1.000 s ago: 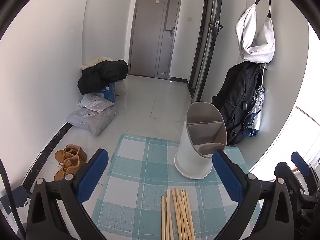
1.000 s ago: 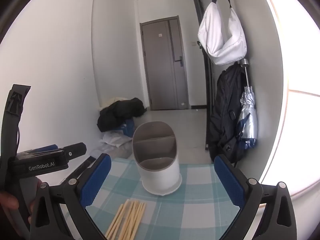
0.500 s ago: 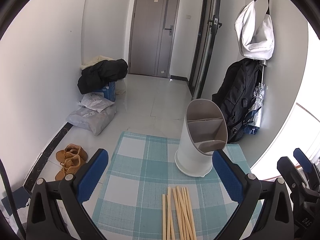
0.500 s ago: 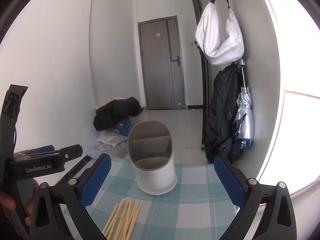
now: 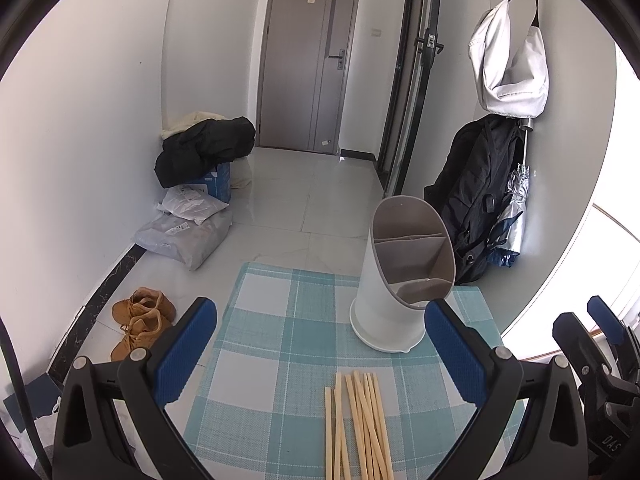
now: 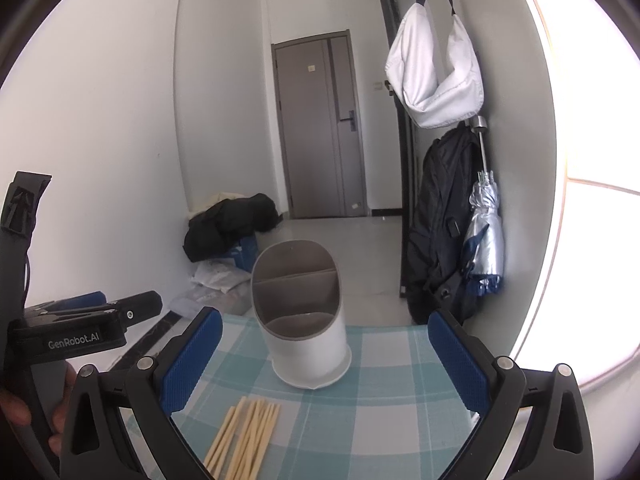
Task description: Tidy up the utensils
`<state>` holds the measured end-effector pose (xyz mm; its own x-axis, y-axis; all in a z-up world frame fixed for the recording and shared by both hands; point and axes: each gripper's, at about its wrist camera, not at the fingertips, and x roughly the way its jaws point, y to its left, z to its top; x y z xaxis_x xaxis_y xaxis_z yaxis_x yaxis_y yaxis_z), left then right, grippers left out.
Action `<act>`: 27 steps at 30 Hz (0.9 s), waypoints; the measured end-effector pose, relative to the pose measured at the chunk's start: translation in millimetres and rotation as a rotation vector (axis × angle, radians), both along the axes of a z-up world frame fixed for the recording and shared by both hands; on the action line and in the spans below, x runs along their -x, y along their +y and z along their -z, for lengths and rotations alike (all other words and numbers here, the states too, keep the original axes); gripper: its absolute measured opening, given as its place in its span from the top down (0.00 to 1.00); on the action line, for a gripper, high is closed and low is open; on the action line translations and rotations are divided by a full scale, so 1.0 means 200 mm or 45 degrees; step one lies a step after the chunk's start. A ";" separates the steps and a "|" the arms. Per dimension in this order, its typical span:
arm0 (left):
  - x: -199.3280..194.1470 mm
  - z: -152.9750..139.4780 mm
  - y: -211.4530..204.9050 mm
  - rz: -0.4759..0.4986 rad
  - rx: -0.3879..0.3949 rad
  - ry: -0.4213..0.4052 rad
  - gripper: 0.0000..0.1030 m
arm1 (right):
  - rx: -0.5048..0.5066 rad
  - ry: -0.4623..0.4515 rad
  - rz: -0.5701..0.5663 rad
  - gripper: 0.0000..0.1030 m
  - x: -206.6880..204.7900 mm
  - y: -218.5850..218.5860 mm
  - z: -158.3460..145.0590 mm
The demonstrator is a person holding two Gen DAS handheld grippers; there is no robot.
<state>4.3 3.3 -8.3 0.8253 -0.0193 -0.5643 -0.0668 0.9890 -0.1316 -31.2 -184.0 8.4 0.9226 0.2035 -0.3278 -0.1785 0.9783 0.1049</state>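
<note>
A white utensil holder (image 5: 400, 280) with a grey slanted top and three empty compartments stands upright on the teal checked cloth (image 5: 280, 340); it also shows in the right wrist view (image 6: 304, 320). Several wooden chopsticks (image 5: 360, 424) lie side by side in front of it, also seen in the right wrist view (image 6: 244, 436). My left gripper (image 5: 320, 352) is open and empty above the chopsticks. My right gripper (image 6: 324, 360) is open and empty, facing the holder. The left gripper's body (image 6: 80, 328) shows at the left of the right wrist view.
The clothed table ends just behind the holder. Beyond it lie brown shoes (image 5: 140, 320), plastic bags (image 5: 188, 228) and a black coat (image 5: 204, 148) by the left wall. A black backpack (image 5: 476, 200), an umbrella (image 6: 484, 232) and a white bag (image 5: 508, 72) hang on the right wall.
Both cameras have shifted slightly; the holder and chopsticks sit a little lower and nearer in the views. Both grippers stay open and empty.
</note>
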 end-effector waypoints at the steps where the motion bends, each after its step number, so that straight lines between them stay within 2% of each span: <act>1: 0.00 0.00 0.00 0.000 -0.001 0.000 0.02 | -0.001 0.002 0.000 0.00 0.00 0.00 0.00; 27: 0.00 0.00 0.01 0.010 0.010 0.014 0.02 | -0.012 0.025 -0.019 0.00 -0.01 0.00 0.01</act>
